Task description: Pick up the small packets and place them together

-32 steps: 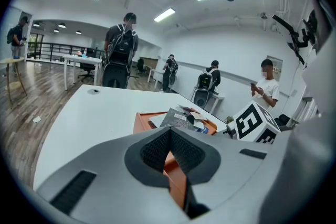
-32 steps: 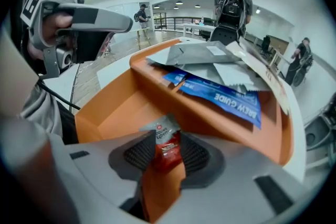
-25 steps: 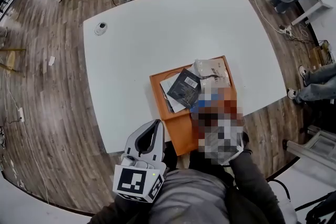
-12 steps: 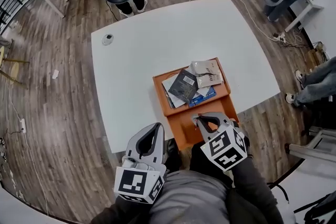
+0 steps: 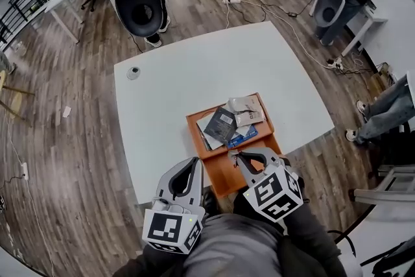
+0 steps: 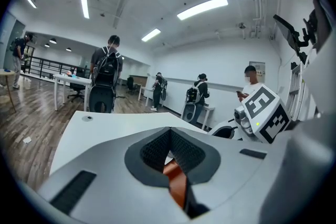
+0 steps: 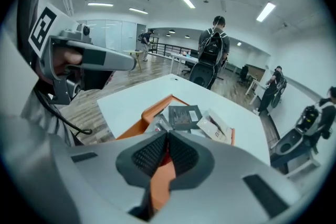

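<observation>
Both tools hang over the near edge of the white table, touching nothing. The left gripper sits just left of the orange tray with its ribbed dark pads pressed together and nothing caught between them. The right gripper hovers over the tray's near end, pointing down toward the pile. Its jaws have just been closing and now meet pad to pad, with only the orange of the tray showing through the slit below them and no packet in their grip. The small packets lie loose in a heap at the far end of the tray. A dark packet lies on top toward the left, a white packet beside it on the far right, and a blue packet peeks out nearer. The dark packet carries a pale label at one corner and the white one some dark lettering, but both are too small to read. Each gripper's cube shows black-and-white square markers. A small round thing sits on the table's far left, well apart from the tray.
</observation>
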`<state>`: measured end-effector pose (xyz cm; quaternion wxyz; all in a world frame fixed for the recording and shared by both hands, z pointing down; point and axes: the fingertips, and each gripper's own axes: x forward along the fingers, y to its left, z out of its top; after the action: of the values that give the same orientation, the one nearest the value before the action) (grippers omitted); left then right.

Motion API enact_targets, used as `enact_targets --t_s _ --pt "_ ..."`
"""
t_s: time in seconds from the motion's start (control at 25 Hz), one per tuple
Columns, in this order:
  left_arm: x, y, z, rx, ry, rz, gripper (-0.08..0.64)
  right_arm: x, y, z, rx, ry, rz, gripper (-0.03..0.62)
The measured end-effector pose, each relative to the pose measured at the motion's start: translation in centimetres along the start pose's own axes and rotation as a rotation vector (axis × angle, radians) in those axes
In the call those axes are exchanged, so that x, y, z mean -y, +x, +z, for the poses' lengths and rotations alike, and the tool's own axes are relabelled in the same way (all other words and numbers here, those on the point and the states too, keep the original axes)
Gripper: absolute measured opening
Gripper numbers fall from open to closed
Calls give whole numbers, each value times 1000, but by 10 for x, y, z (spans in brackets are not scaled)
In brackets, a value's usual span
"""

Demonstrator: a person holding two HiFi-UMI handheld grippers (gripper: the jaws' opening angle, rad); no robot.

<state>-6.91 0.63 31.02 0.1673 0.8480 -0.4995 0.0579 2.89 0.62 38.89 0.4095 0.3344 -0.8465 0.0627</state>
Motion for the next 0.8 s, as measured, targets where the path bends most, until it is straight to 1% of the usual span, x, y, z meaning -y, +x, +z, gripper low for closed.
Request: enact_targets --t_s 0.24,0.52,0.64,0.8 --pt "-12 9 8 16 1 21 -3 17 6 23 40 -23 -16 17" --pt "-37 25 19 25 -8 92 -3 53 27 52 81 -56 -41 18" --pt "-48 31 21 17 -24 128 -3 64 40 60 85 -60 -30 18" --pt "-57 35 14 -14 -51 169 -3 66 57 62 86 -58 9 21"
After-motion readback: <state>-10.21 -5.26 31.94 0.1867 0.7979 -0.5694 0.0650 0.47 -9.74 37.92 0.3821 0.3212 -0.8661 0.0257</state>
